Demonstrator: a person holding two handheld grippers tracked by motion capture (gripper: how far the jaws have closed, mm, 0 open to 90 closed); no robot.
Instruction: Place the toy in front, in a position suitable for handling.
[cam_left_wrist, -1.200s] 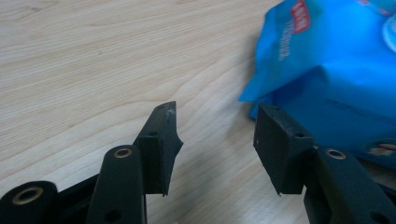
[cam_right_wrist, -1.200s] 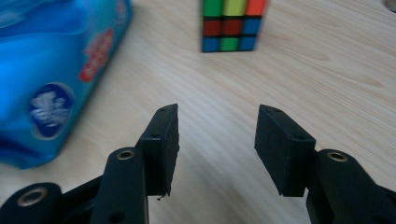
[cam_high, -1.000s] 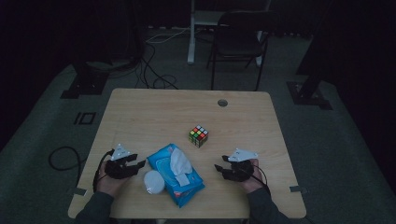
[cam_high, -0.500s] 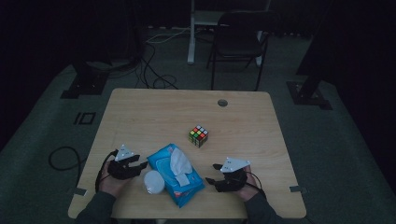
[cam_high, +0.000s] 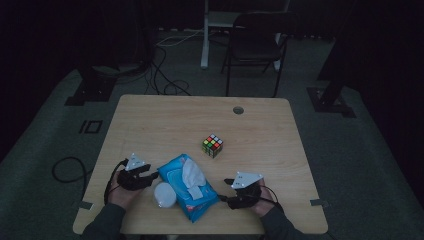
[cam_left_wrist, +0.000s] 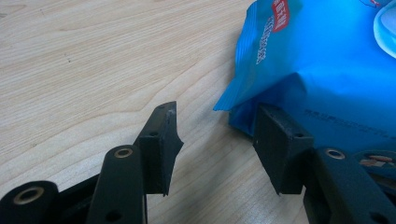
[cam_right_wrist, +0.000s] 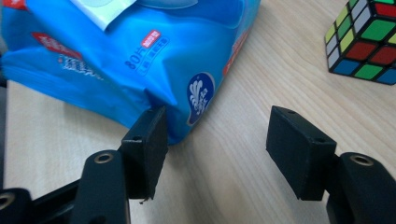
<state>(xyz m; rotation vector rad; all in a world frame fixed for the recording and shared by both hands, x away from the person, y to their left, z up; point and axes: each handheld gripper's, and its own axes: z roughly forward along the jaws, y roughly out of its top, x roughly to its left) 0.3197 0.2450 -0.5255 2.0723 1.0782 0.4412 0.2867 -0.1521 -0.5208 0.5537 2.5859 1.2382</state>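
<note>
Blue wipes pack (cam_high: 189, 186) with white flap, multicoloured cube (cam_high: 212, 145), black tongs (cam_high: 145, 176).

High view very dim; both gripper views bright, sharp.

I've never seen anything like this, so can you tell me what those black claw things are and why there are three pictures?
A person sits at a wooden table and holds a tool in each hand. Each tool is a hand-held gripper with two black jaws that pinch.

One picture comes from a camera above the table. There you see the left hand-held gripper and the right hand-held gripper. The other two pictures come from small cameras riding on the grippers, so they look very close.

On the table lie a blue pack of wipes, a colourful puzzle cube and a white round thing. Both grippers are open beside the pack, holding nothing.
</note>
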